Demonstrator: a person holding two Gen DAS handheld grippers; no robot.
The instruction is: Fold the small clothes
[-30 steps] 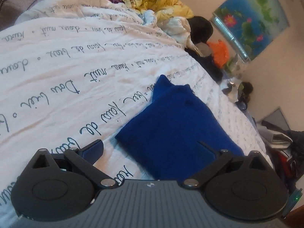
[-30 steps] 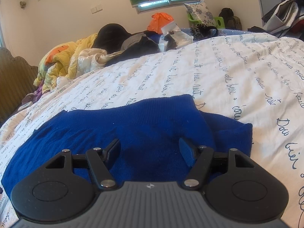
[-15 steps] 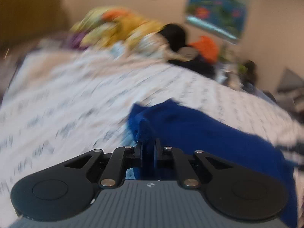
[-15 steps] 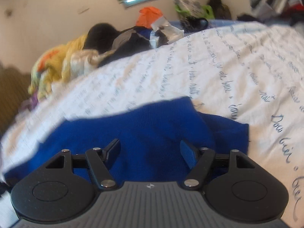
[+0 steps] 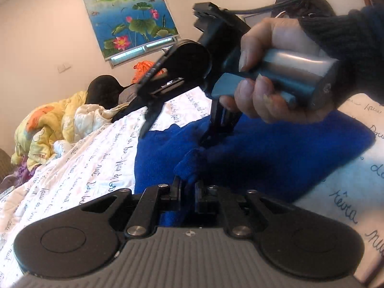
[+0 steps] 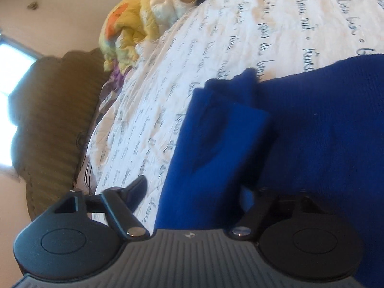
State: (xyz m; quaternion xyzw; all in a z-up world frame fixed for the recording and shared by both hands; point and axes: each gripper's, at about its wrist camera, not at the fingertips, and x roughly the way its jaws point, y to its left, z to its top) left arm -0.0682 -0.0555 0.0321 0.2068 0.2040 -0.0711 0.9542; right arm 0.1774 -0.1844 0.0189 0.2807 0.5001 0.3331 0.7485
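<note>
A blue knit garment [image 5: 276, 158] lies on a white bedsheet with script writing [image 5: 91, 165]. My left gripper [image 5: 188, 189] is shut on a raised fold at the garment's near edge. In the left wrist view my right gripper [image 5: 175, 136], held by a hand, points down at the garment with its jaws apart; one finger touches the cloth. In the right wrist view the right gripper [image 6: 196, 187] is open astride a folded flap of the garment [image 6: 216, 144]; its left finger [image 6: 136, 188] is over the sheet, and its right finger is hidden in the cloth.
A yellow and orange quilt [image 5: 45, 129] and a pile of dark clothes [image 5: 103, 91] sit at the far end of the bed. A lotus picture [image 5: 129, 16] hangs on the wall. A brown headboard [image 6: 52, 120] stands at the bed's left side.
My left gripper stays shut on the garment's edge and has swung round, bringing the right hand into view. My right gripper has tilted sideways and dropped onto the garment's folded flap.
</note>
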